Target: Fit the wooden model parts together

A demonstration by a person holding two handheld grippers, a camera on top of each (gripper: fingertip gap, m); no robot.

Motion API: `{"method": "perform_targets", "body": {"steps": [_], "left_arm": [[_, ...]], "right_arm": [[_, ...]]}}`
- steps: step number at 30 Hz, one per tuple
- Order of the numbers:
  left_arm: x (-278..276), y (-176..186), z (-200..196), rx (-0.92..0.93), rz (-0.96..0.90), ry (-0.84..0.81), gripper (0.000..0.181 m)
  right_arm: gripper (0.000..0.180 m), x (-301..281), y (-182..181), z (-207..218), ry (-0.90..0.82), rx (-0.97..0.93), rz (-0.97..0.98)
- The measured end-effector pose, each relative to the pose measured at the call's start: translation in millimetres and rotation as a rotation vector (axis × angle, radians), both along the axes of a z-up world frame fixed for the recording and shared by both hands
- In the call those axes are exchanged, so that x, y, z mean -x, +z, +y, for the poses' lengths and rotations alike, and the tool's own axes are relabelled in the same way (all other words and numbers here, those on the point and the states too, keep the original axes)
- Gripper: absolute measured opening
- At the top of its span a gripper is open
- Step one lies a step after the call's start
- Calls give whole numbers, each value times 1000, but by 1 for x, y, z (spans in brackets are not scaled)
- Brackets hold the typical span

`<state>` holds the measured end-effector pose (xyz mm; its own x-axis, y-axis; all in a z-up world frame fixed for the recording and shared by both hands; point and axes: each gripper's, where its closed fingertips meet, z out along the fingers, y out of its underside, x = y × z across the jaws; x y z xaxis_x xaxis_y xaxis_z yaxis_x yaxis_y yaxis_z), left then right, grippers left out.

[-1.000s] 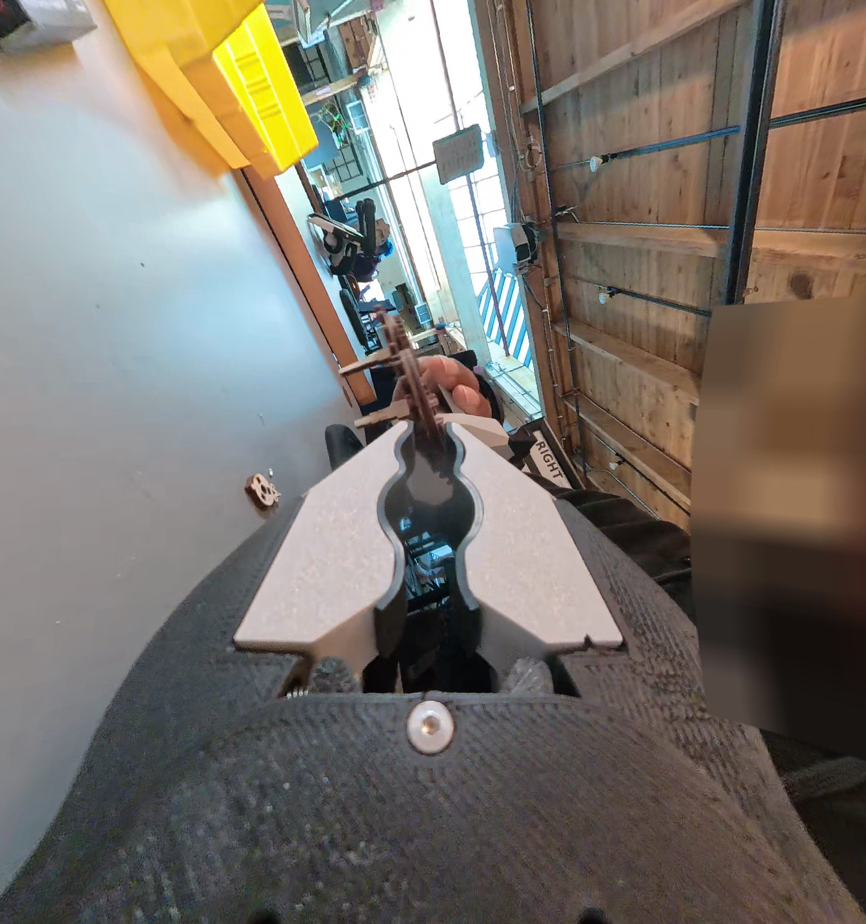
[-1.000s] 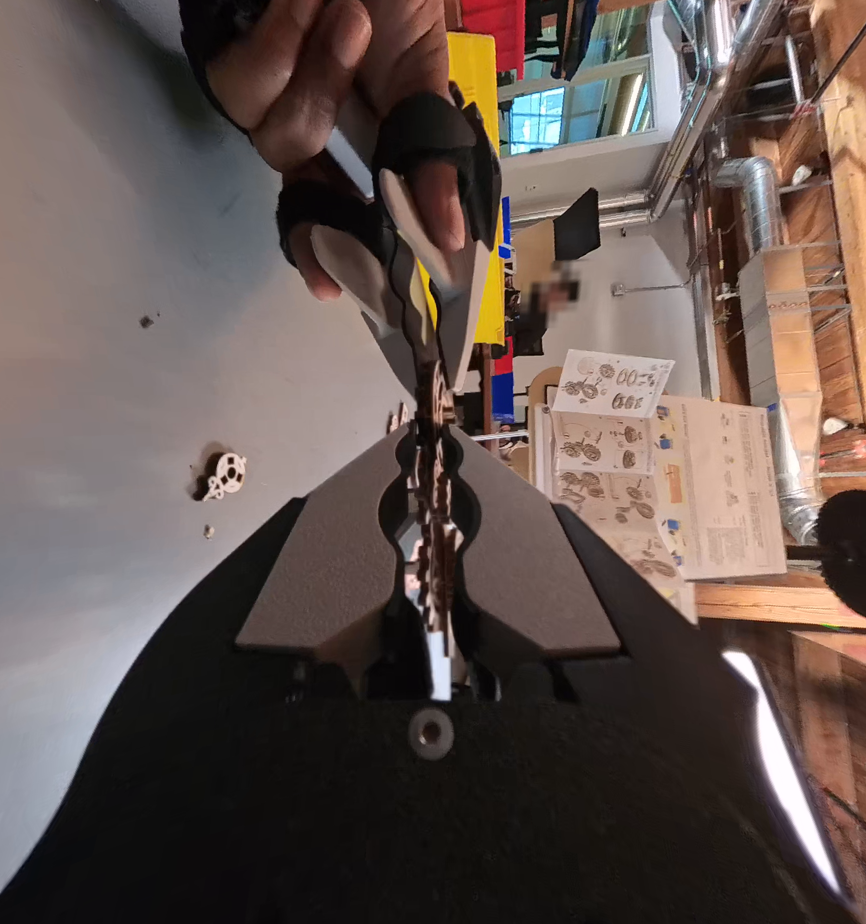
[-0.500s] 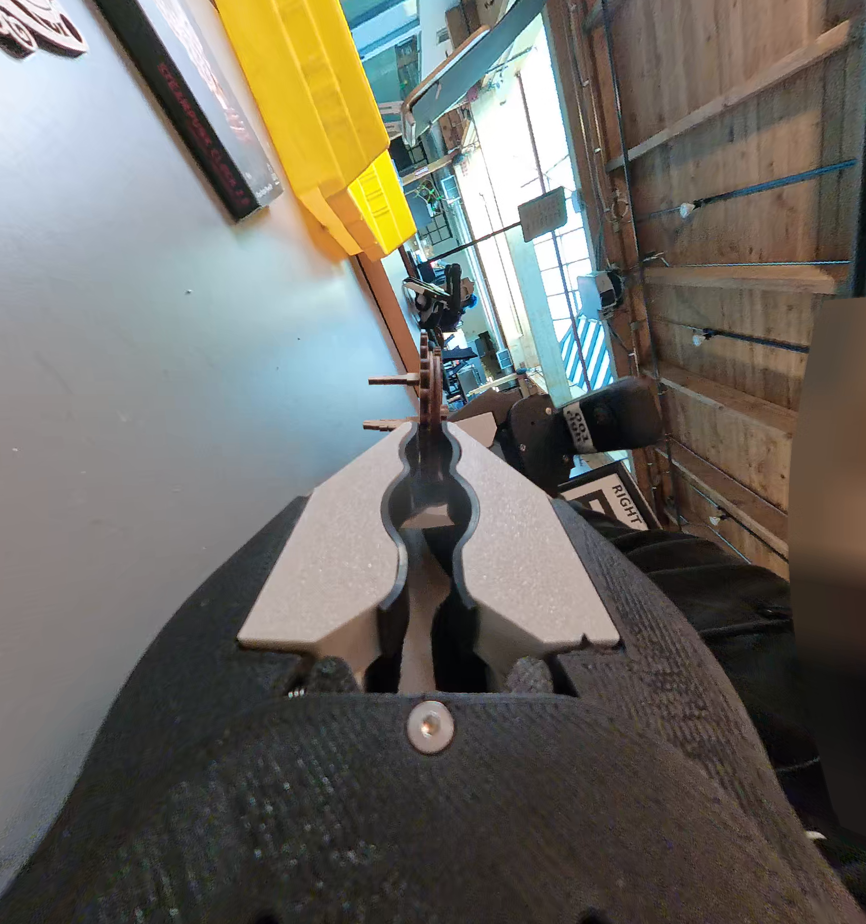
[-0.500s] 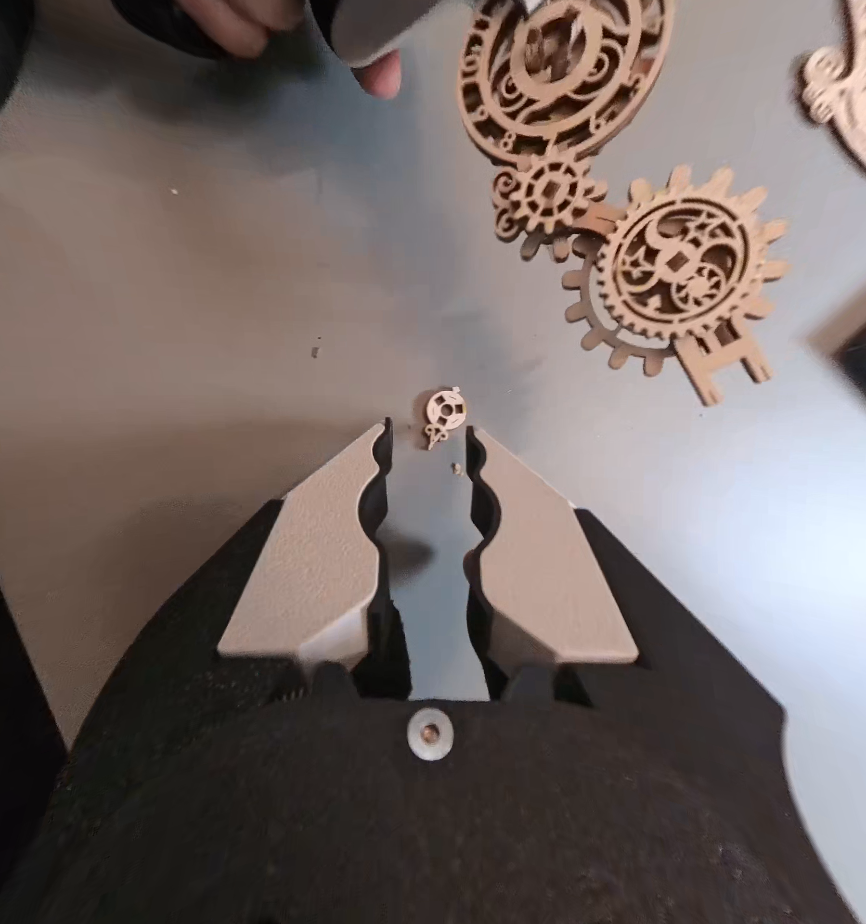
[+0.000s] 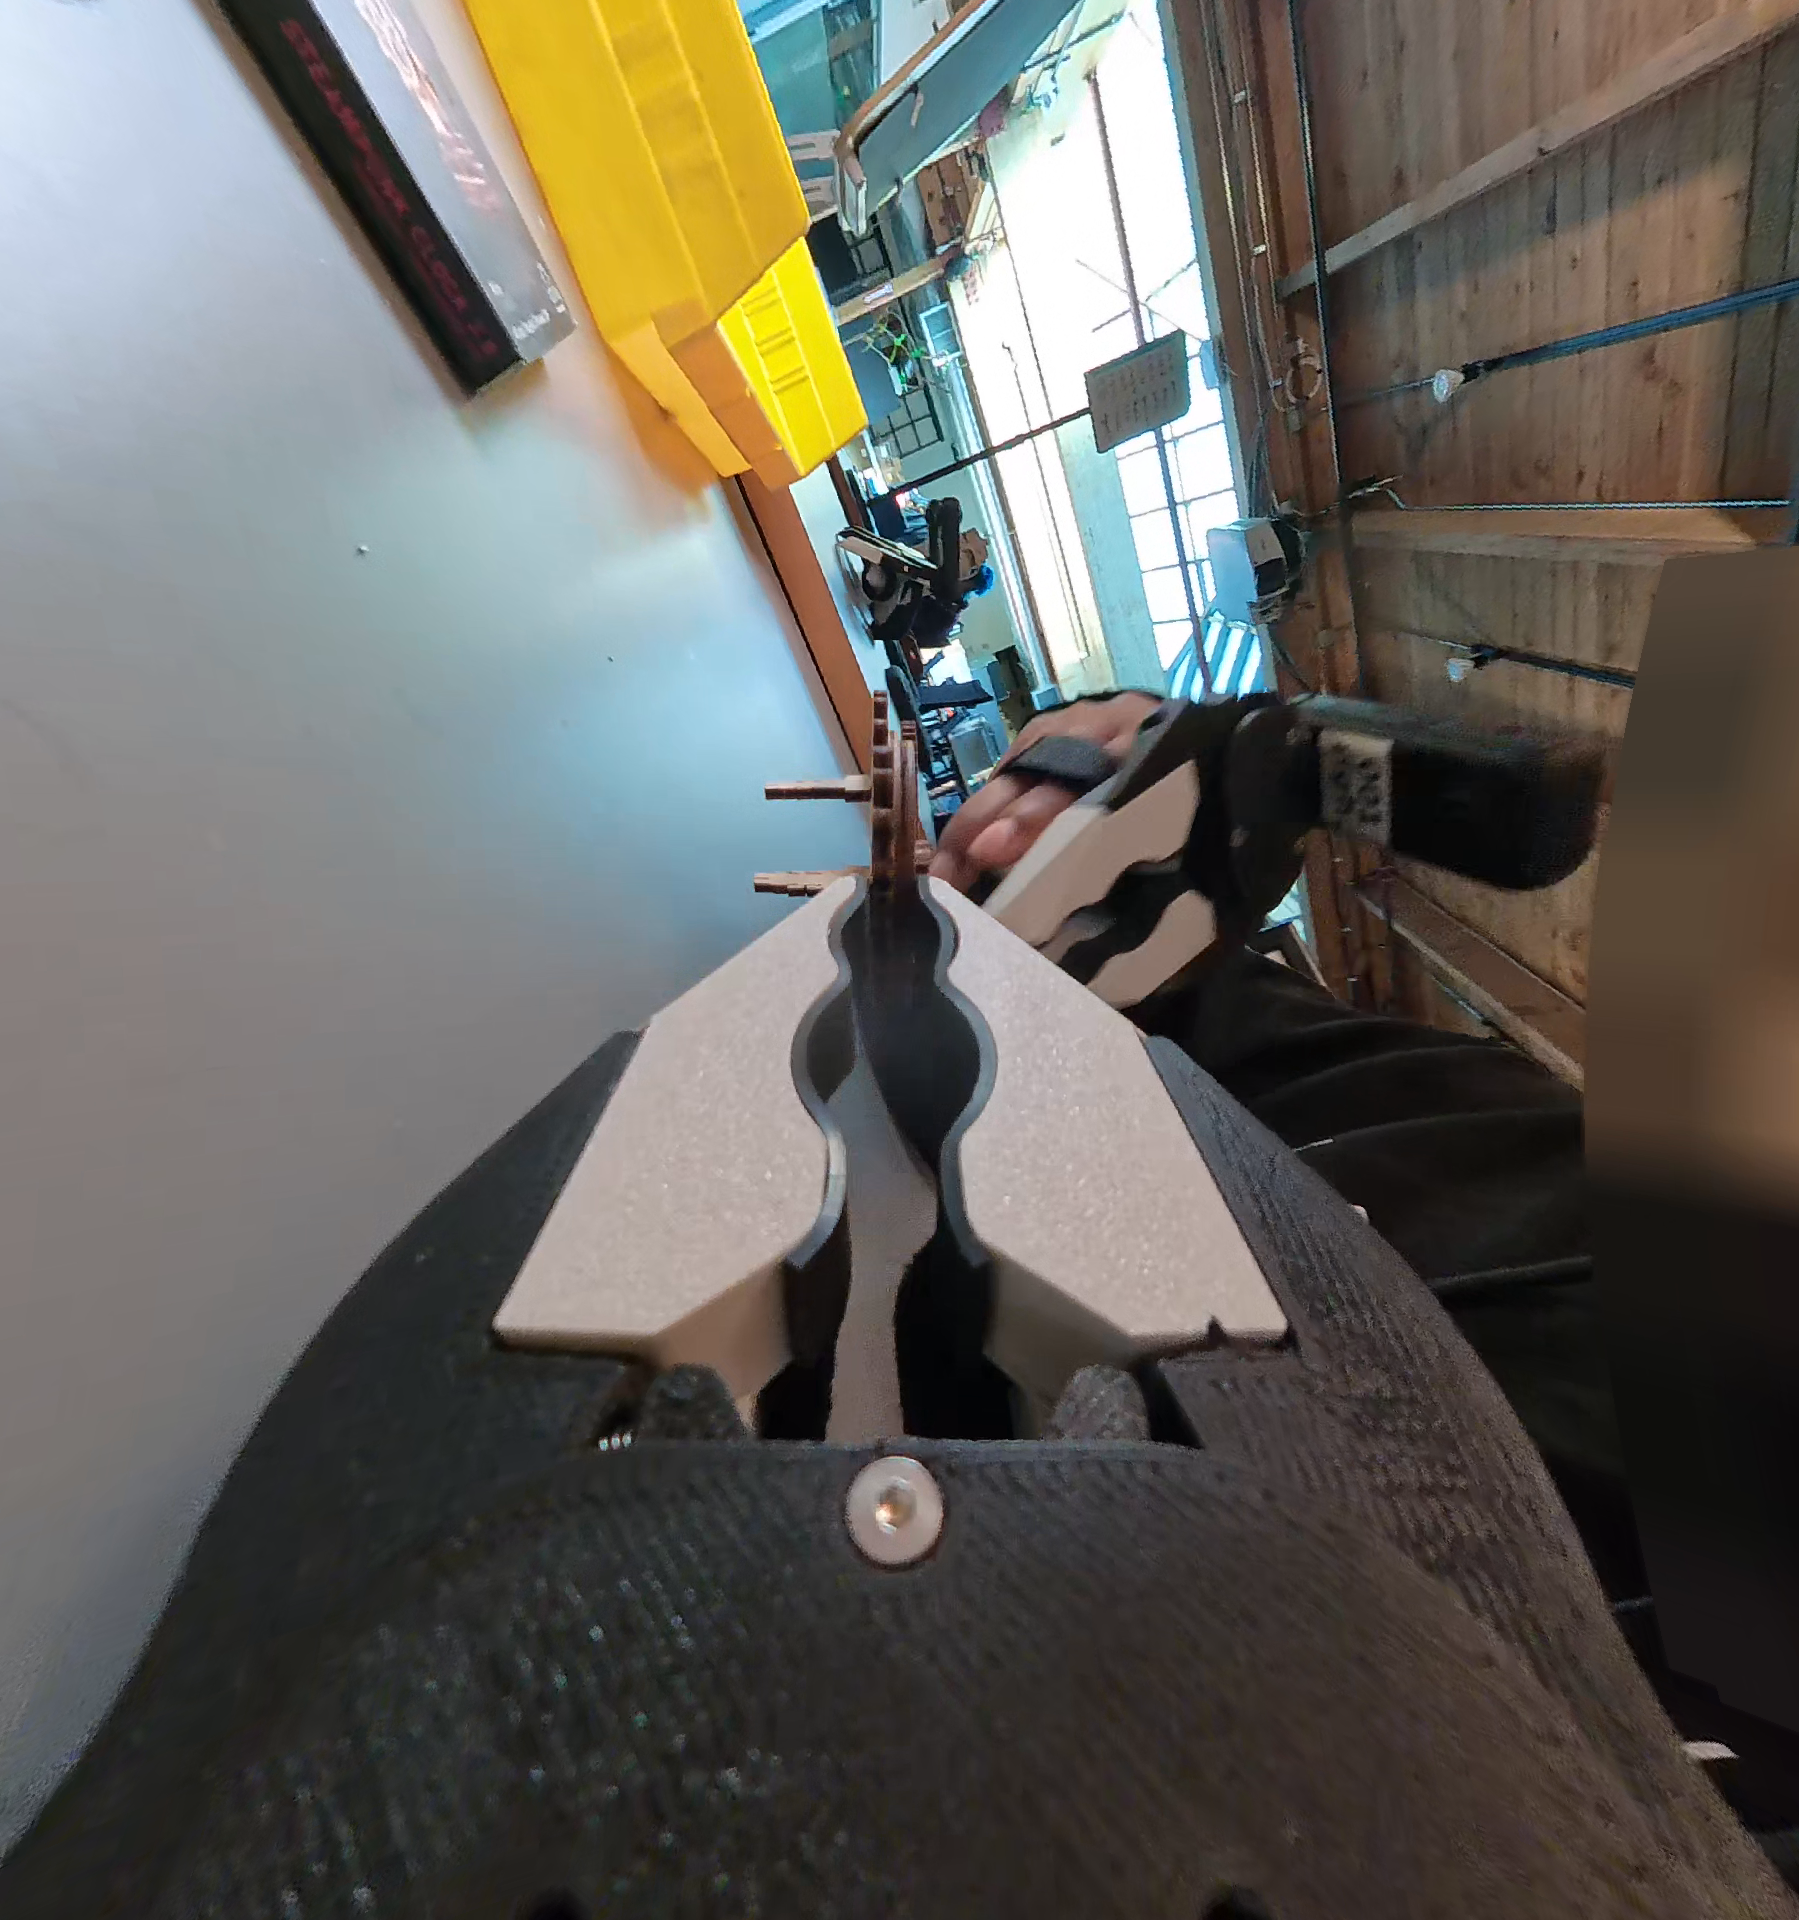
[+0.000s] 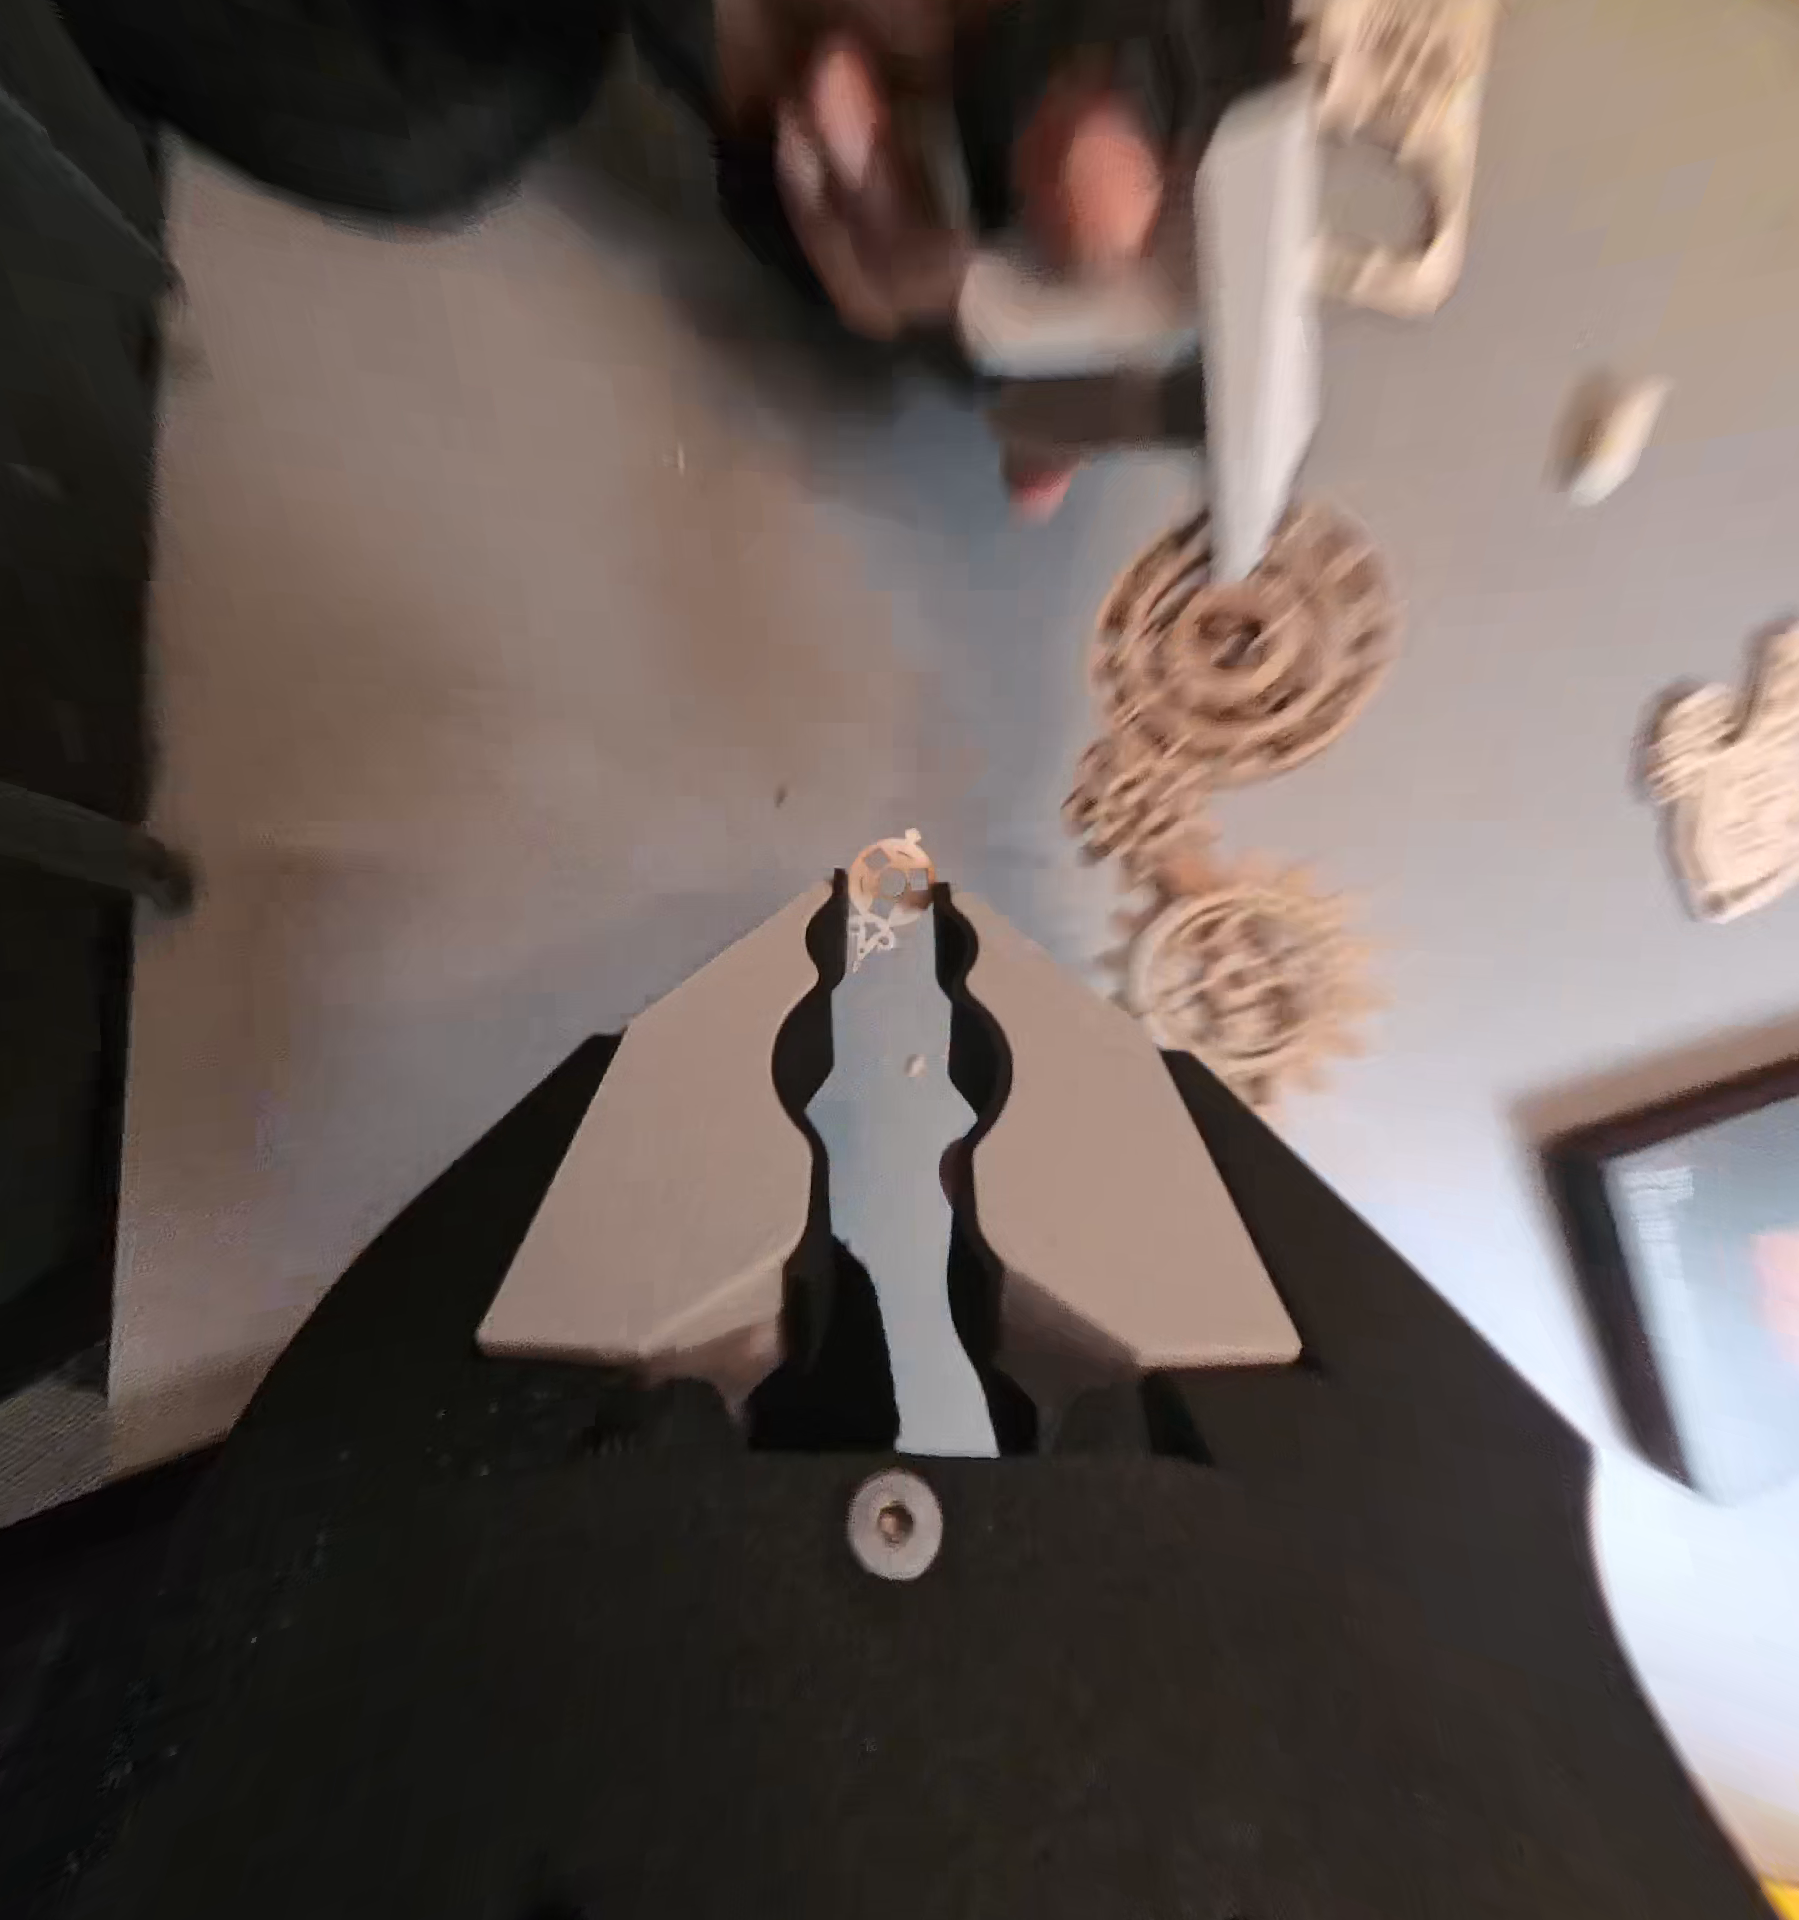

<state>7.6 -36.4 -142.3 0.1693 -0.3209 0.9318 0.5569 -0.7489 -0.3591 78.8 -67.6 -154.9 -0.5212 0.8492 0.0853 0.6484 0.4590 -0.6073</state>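
My left gripper (image 5: 890,883) is shut on a wooden gear assembly (image 5: 890,800), seen edge-on with two pegs pointing at the grey table (image 5: 251,727). In the blurred right wrist view the assembly (image 6: 1238,644) hangs from the left gripper (image 6: 1259,416) above the table, at upper right. My right gripper (image 6: 887,891) is open and points down at the table. A small round wooden piece (image 6: 890,883) lies on the table between its fingertips; I cannot tell if they touch it. The right gripper also shows in the left wrist view (image 5: 1113,894), in a person's hand.
Loose wooden parts (image 6: 1747,769) (image 6: 1612,436) lie on the table right of the assembly. A dark flat box (image 6: 1705,1247) lies at the right, and also shows in the left wrist view (image 5: 407,187). Yellow bins (image 5: 666,208) stand at the table's far edge. My hands' fingertips stand some 8 centimeters from each other.
My right gripper let go of the gear assembly, opened, turned down to the table and moved up to the small wooden piece. My left gripper still holds the assembly.
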Motion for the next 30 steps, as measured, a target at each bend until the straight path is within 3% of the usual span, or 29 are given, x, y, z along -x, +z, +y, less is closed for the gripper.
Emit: {"method": "perform_targets", "body": {"steps": [2,4,11,30], "left_arm": [[-7,3,-1,5,-26,-25,5],[-15,5,-2,7,-40,-42,5],[-22,2,-3,38,-85,-50,5],[-22,4,-4,45,-117,-71,5]], "right_arm": [[14,11,39,4,42,-3,127],[14,21,49,19,65,-125,140],[14,38,21,23,156,-238,55],[14,45,21,21,177,-212,28]]}}
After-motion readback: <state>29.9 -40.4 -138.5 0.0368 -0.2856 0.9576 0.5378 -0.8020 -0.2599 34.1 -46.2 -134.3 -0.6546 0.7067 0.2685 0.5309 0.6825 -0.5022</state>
